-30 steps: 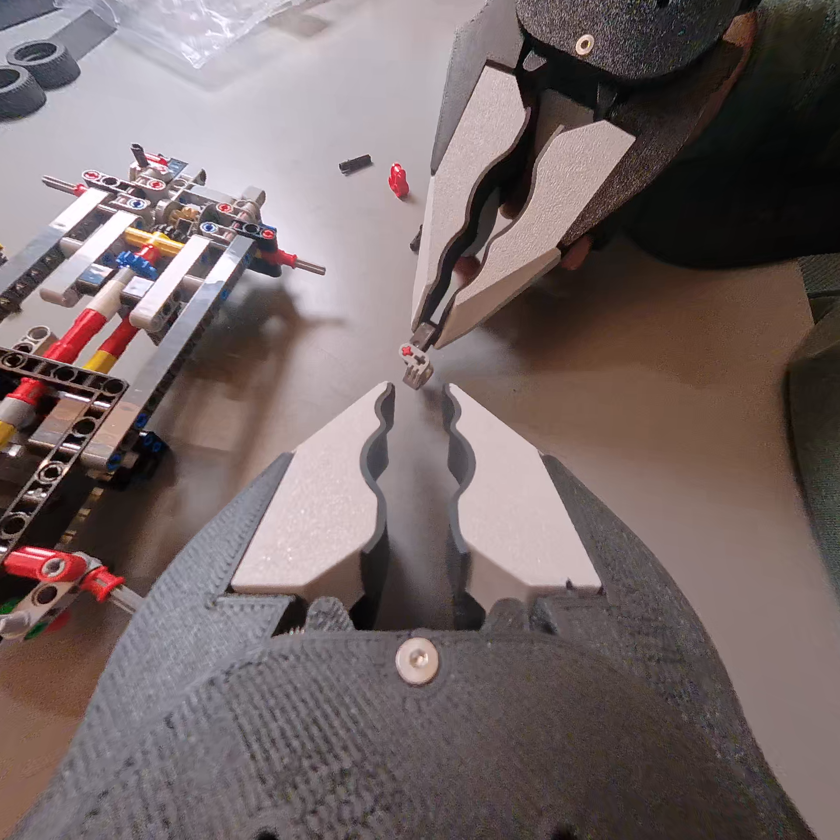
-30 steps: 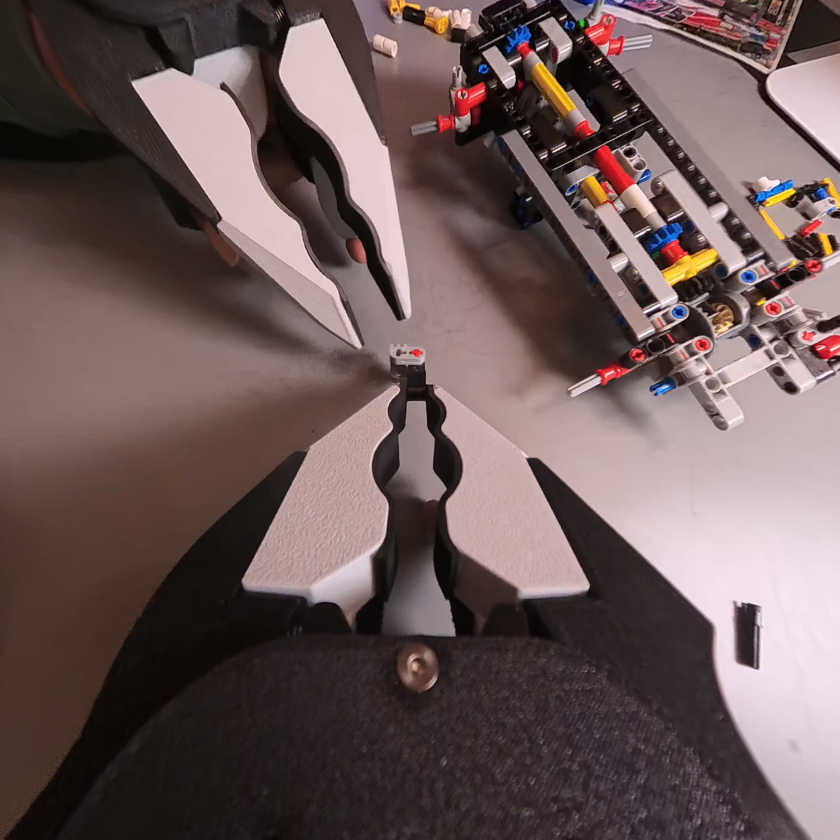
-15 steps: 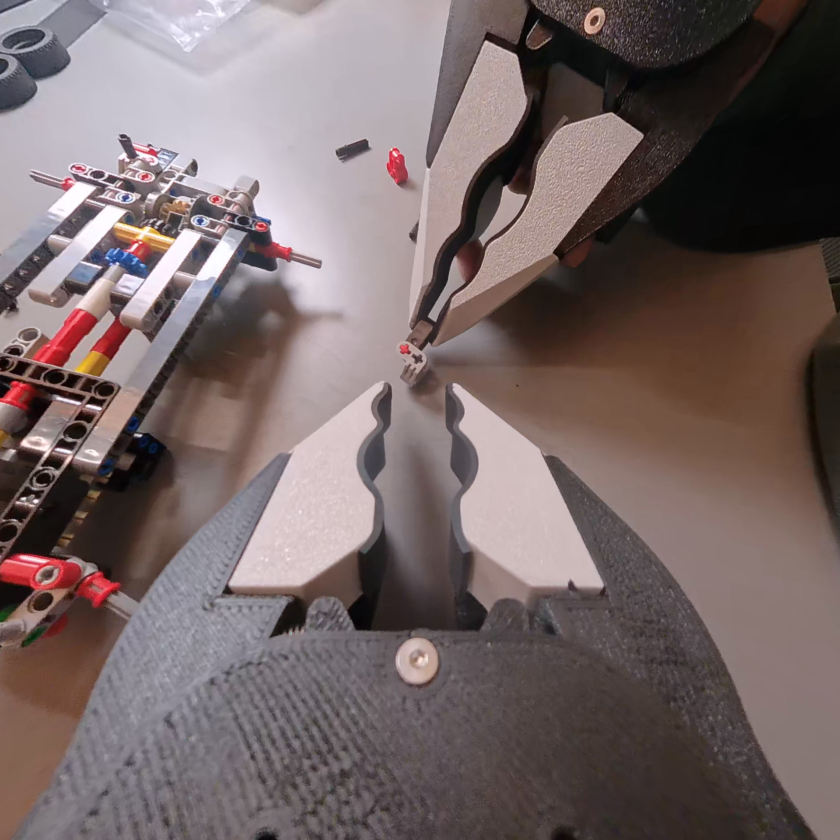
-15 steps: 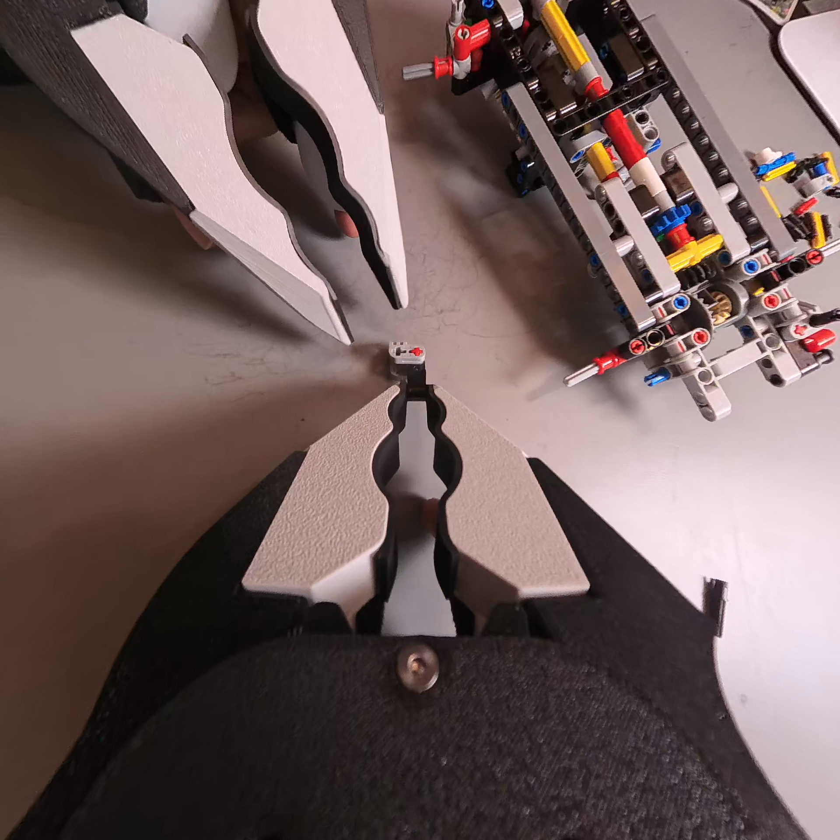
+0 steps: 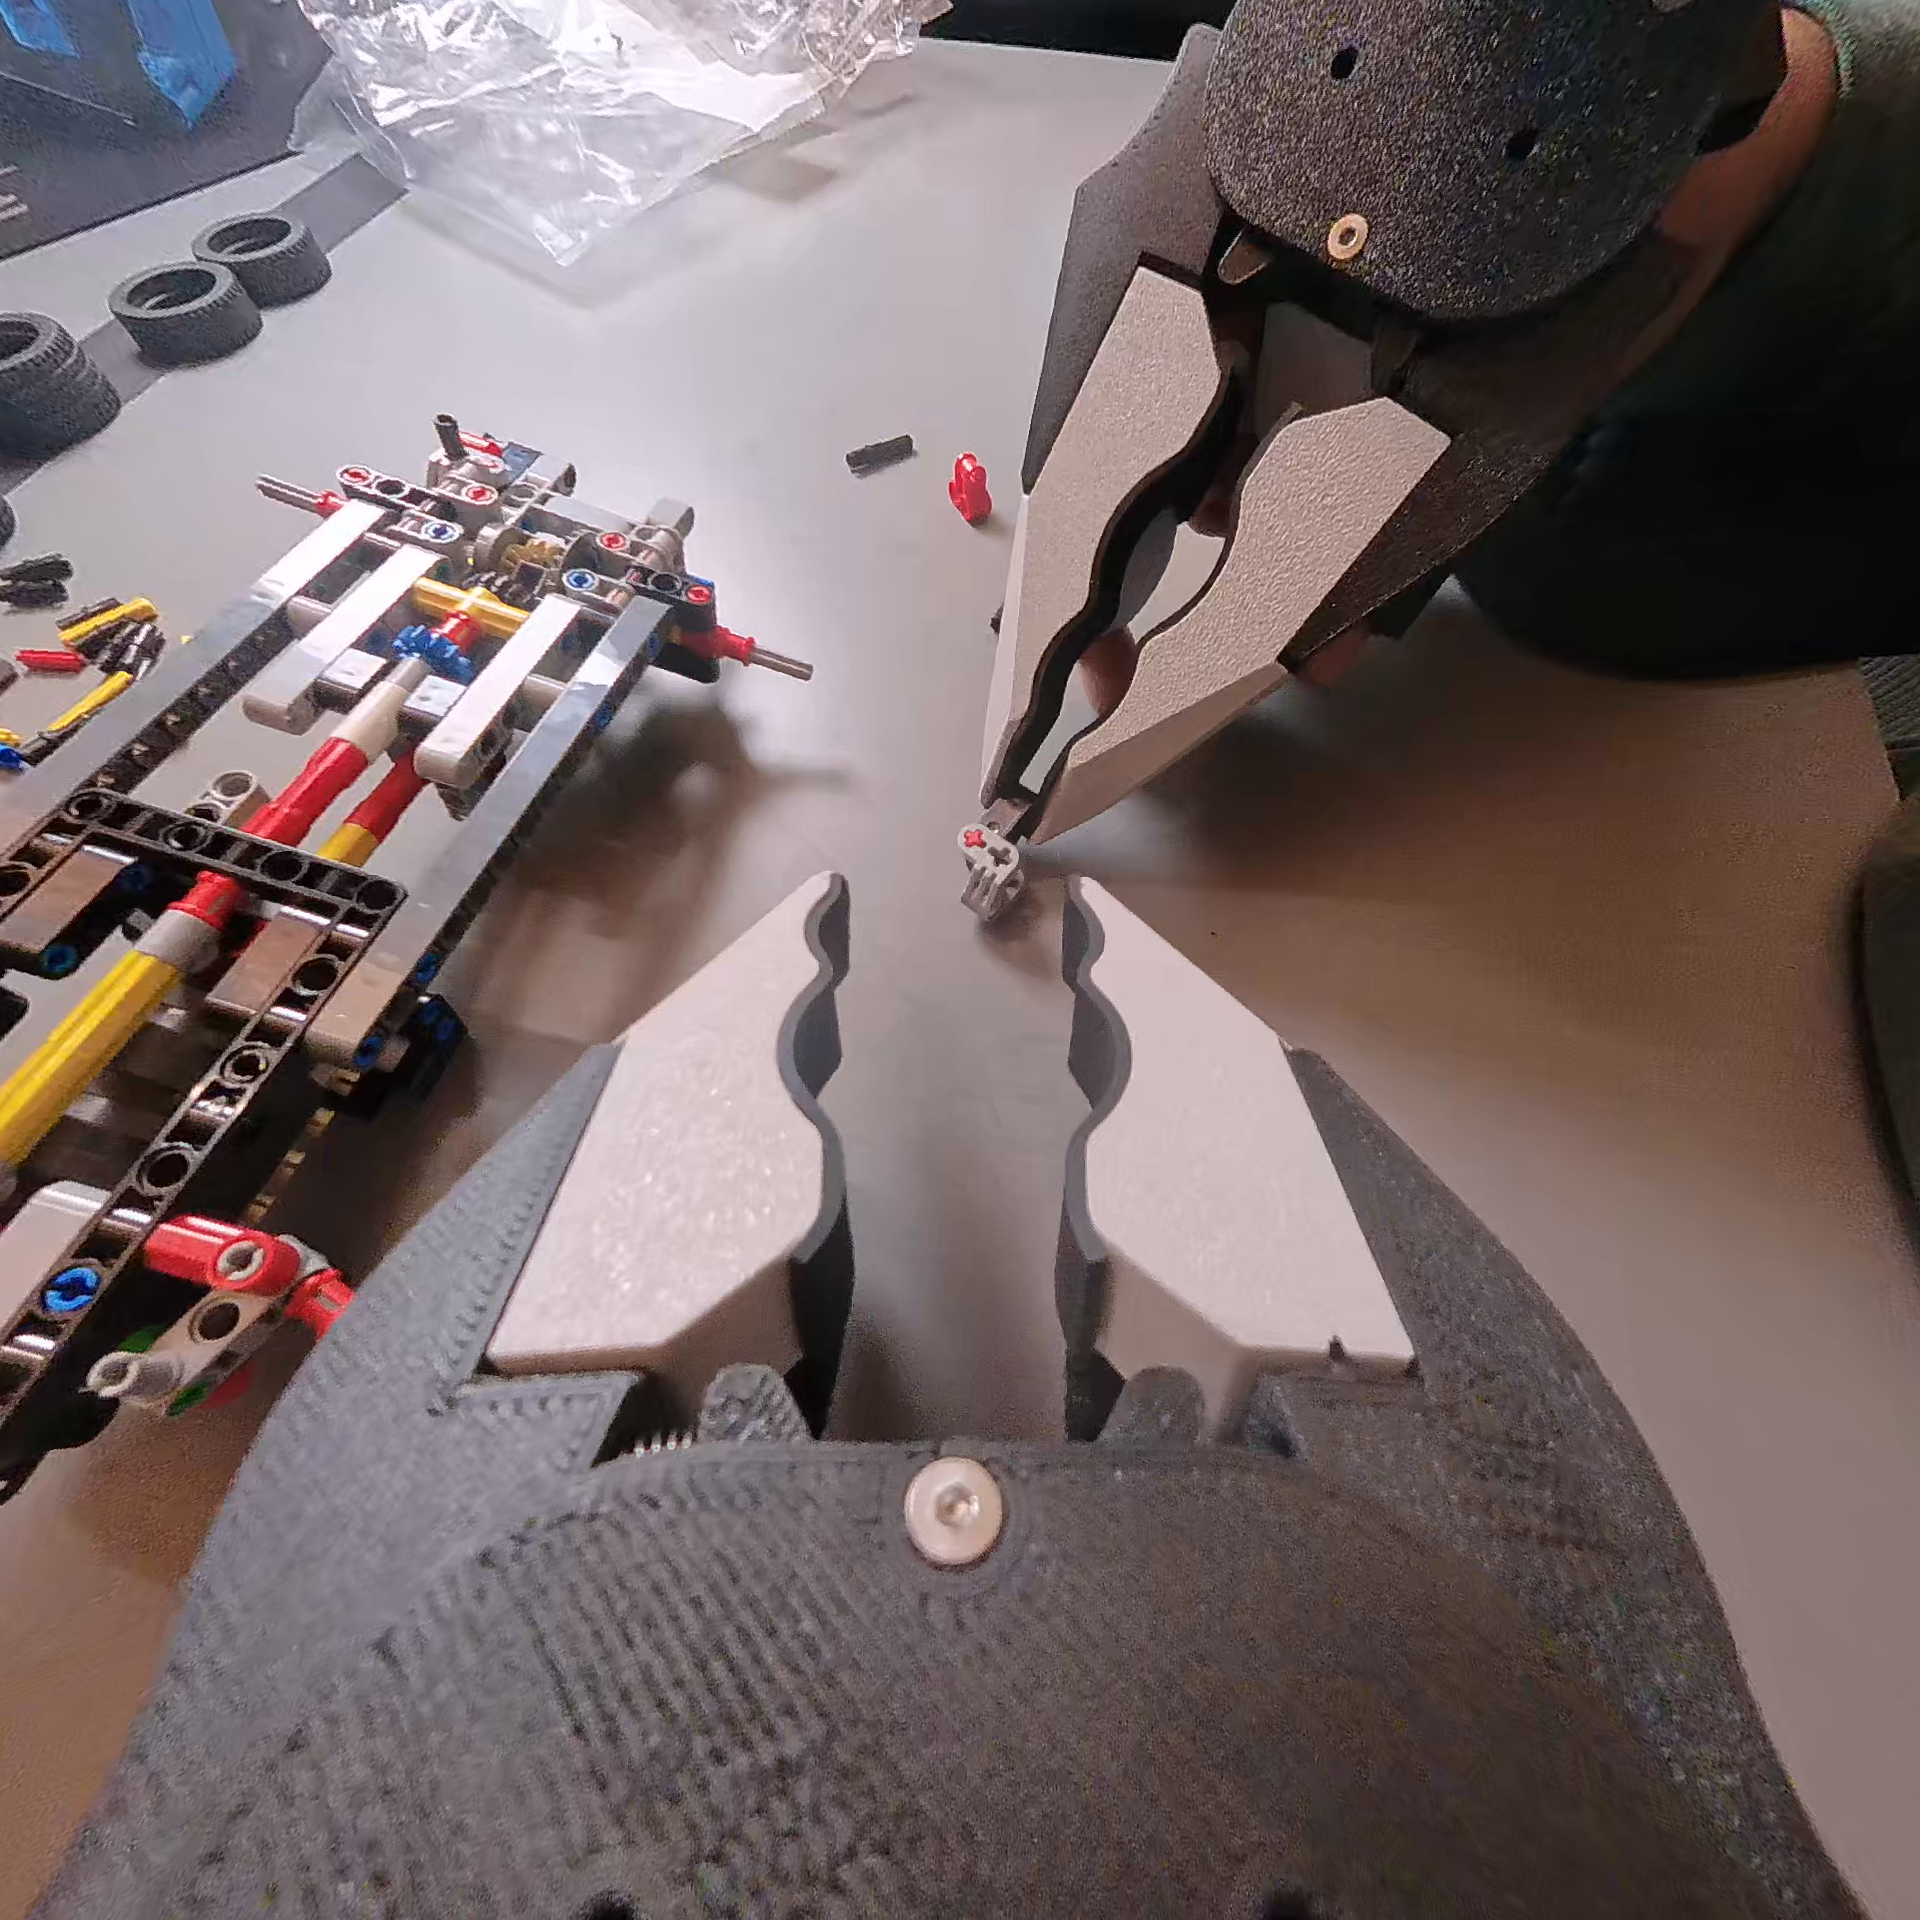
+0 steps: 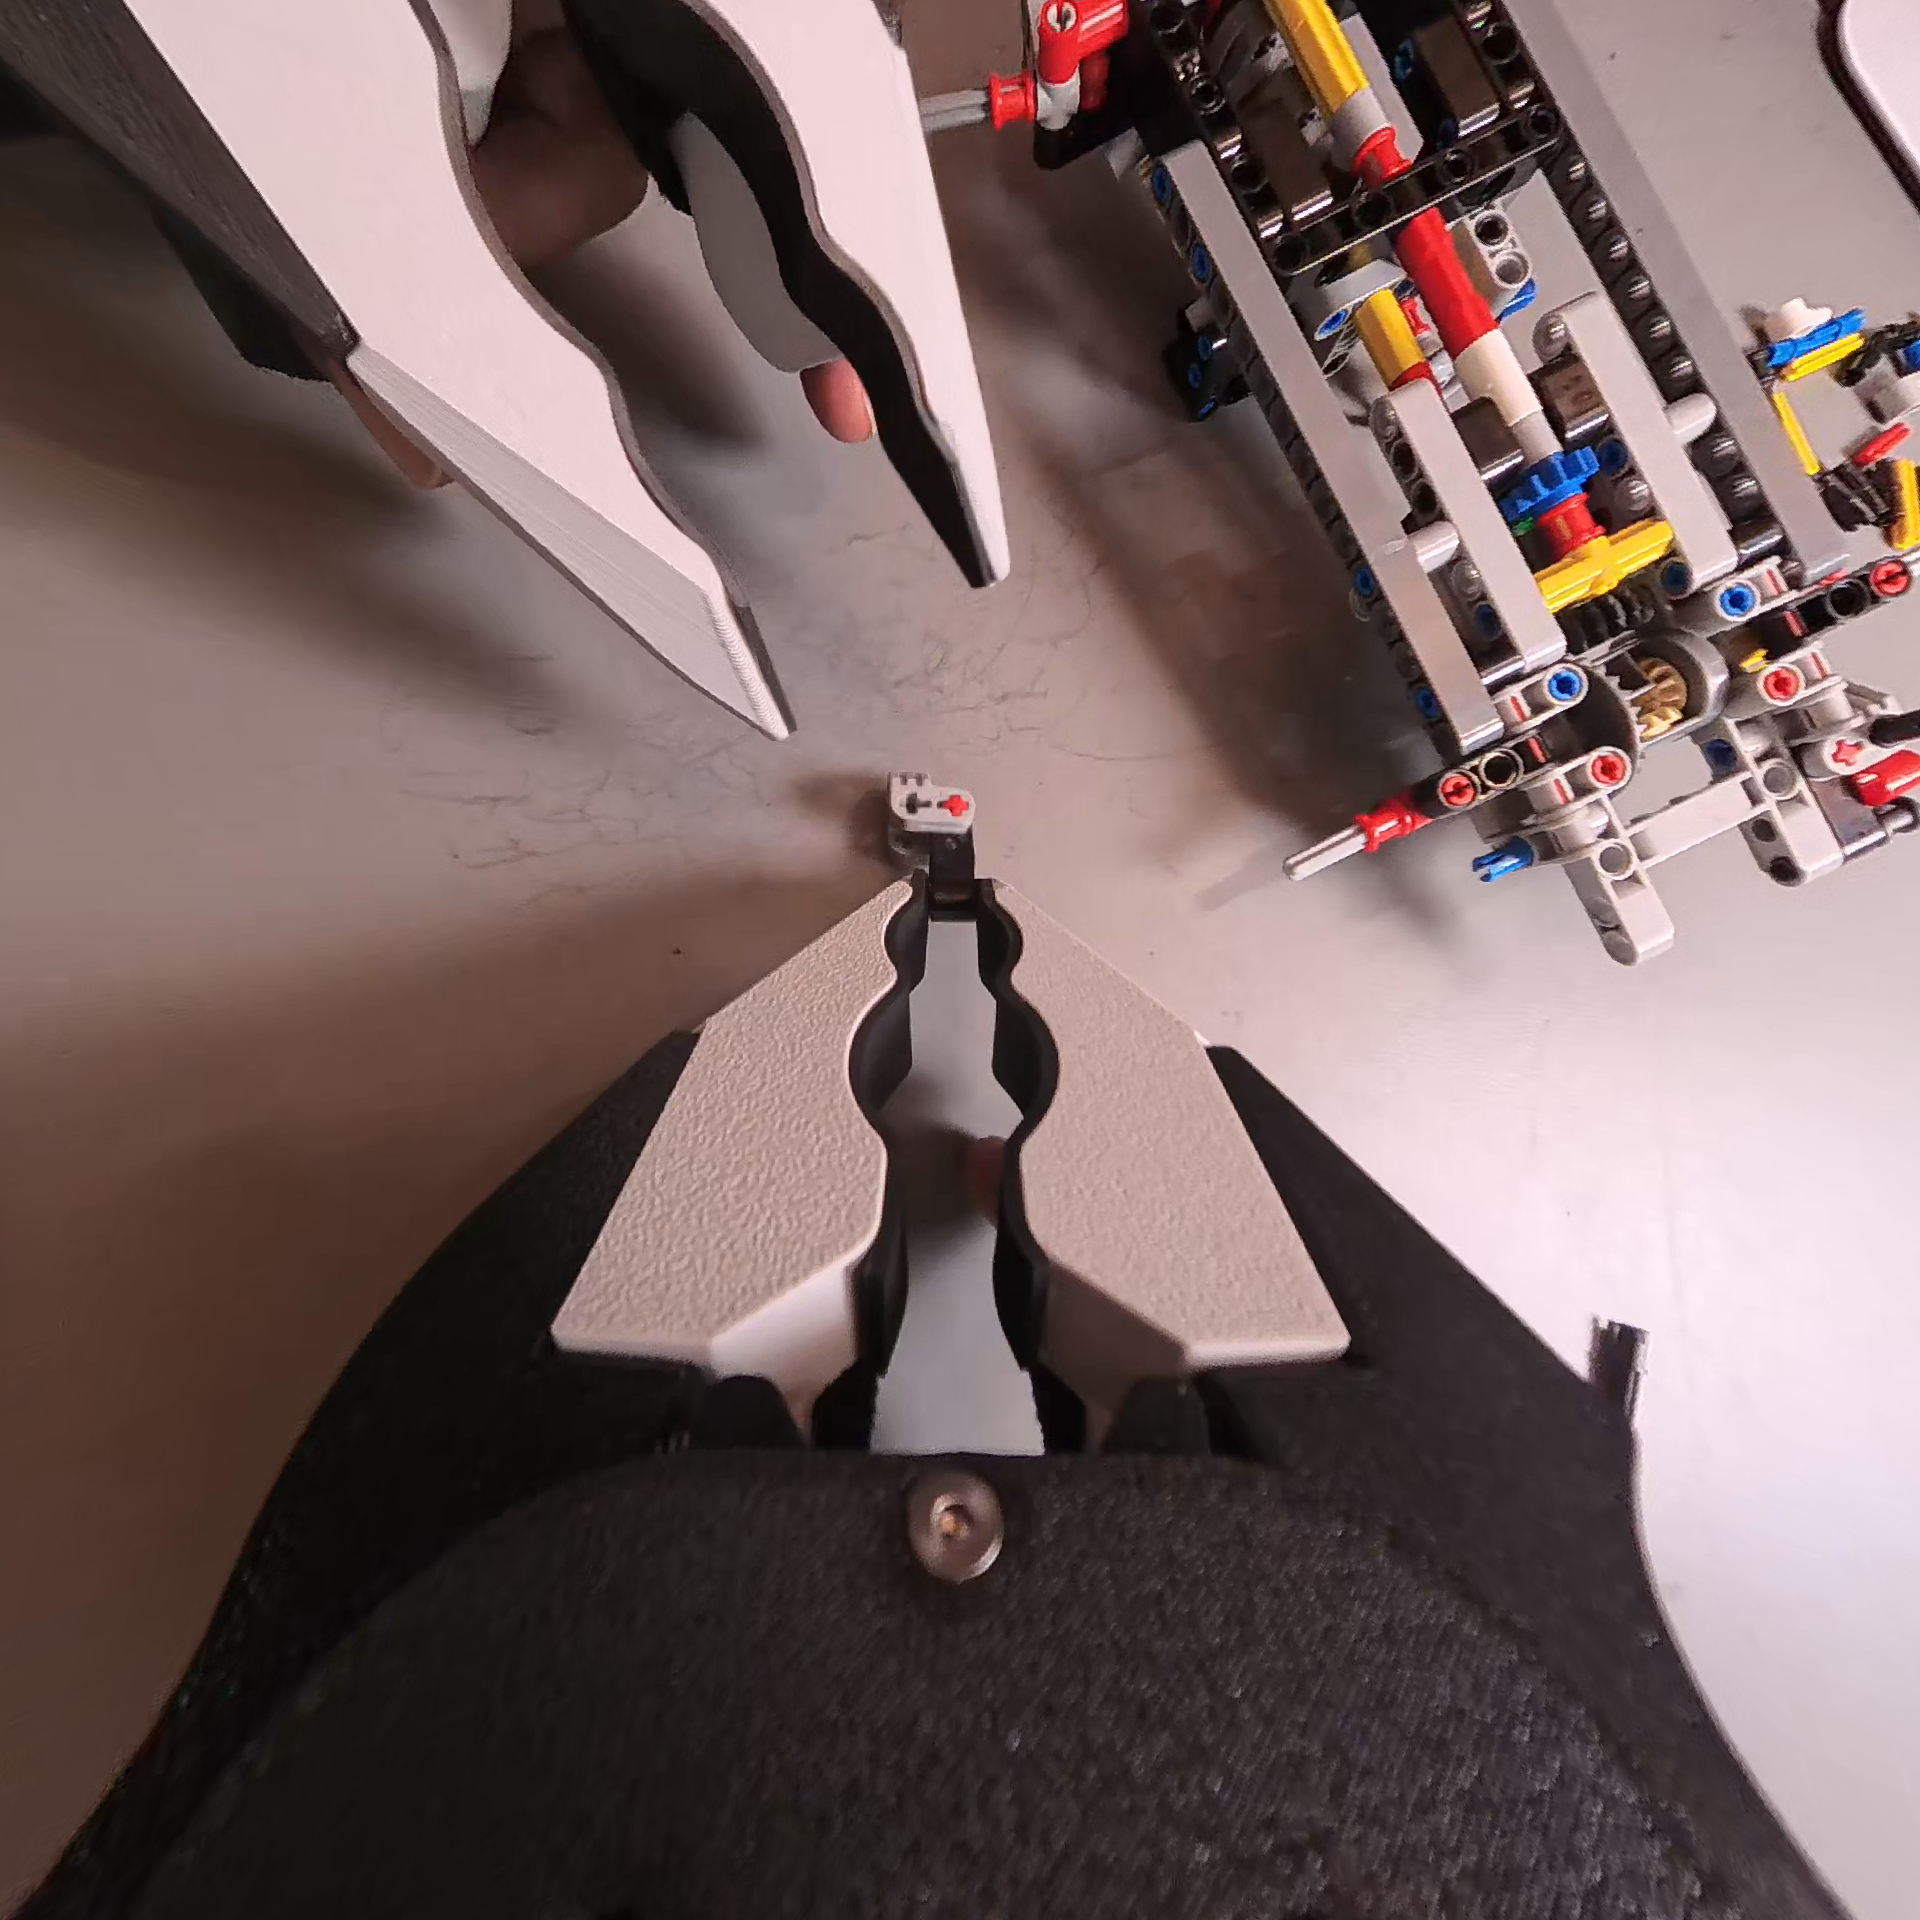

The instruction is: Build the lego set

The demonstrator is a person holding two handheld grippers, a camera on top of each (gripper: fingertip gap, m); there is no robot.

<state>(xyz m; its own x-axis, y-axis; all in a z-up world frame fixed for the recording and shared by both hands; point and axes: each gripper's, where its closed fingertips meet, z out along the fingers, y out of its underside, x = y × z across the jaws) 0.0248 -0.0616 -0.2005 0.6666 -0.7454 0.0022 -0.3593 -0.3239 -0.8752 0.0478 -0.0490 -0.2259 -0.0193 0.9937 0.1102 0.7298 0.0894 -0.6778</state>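
Note:
A small grey connector (image 6: 928,816) with a red axle end and a black pin sits at the table surface. My right gripper (image 6: 951,888) is shut on its black pin end; it also shows in the left wrist view (image 5: 1023,821). My left gripper (image 5: 956,894) is open and empty, its tips on either side of the connector (image 5: 989,868) and just short of it. It comes in from the top of the right wrist view (image 6: 883,655). The half-built grey and black chassis (image 5: 343,727) lies to the left, and shows at the upper right of the right wrist view (image 6: 1507,416).
Black tyres (image 5: 187,307) and a clear plastic bag (image 5: 582,94) lie at the far left. A loose black pin (image 5: 880,454) and a red piece (image 5: 968,486) lie behind the right gripper. Small loose parts (image 5: 94,634) lie left of the chassis. A person's sleeve (image 5: 1714,468) is at right. Across from one pair of fingers to the other is roughly 4 cm.
My left gripper has opened wider around the connector. The right gripper has stayed shut on the connector, and both views have drawn in closer to the table.

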